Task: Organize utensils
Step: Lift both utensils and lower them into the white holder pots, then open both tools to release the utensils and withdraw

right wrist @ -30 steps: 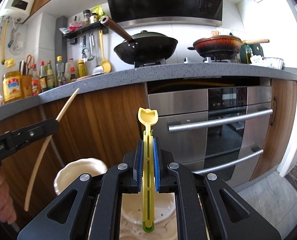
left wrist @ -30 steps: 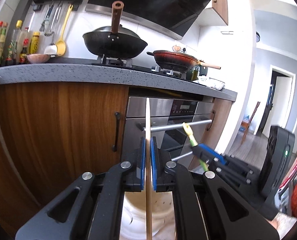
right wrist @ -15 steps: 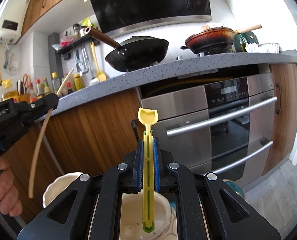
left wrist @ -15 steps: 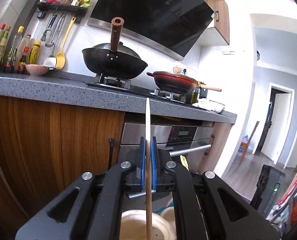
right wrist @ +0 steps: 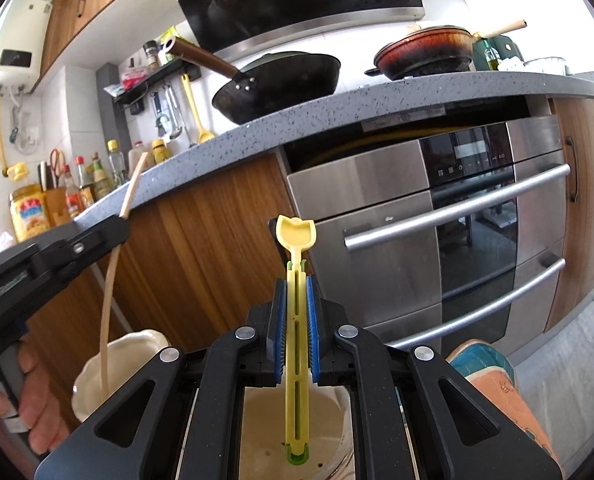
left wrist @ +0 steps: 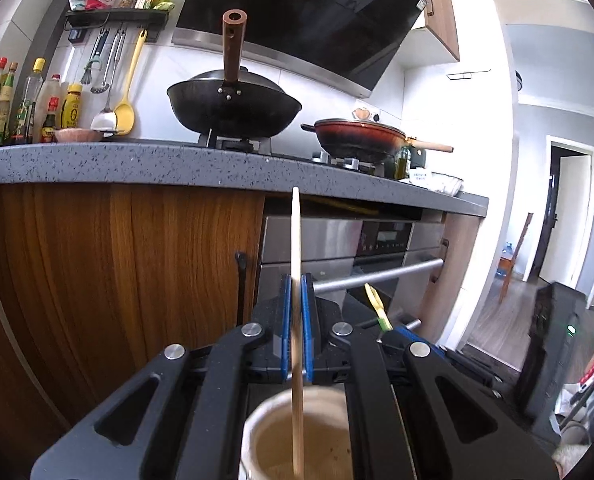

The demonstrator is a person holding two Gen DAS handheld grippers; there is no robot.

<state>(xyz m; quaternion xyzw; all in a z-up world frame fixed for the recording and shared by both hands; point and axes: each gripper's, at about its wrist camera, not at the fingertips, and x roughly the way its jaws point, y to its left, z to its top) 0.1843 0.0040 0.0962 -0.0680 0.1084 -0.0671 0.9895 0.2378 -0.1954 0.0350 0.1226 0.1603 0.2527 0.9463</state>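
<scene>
left hand-held gripper [left wrist: 295, 328] clamped on wooden chopstick [left wrist: 295, 240], upright, tip inside cream holder [left wrist: 297, 436] at 6 o'clock, for drop-in | right hand-held gripper [right wrist: 296, 332] clamped on yellow utensil [right wrist: 295, 320], vertical above second cream pot [right wrist: 329, 412], likely same purpose

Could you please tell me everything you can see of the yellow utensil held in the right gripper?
The yellow utensil looks like plastic: a long, slotted stem topped by a small scoop-shaped head with a notched rim, and a green piece at its lower end. It stands nearly upright, clamped mid-stem between the blue pads of the right gripper, whose jaws are shut on it. Its lower end hangs over the mouth of a cream holder; whether it touches the holder cannot be told.
</scene>
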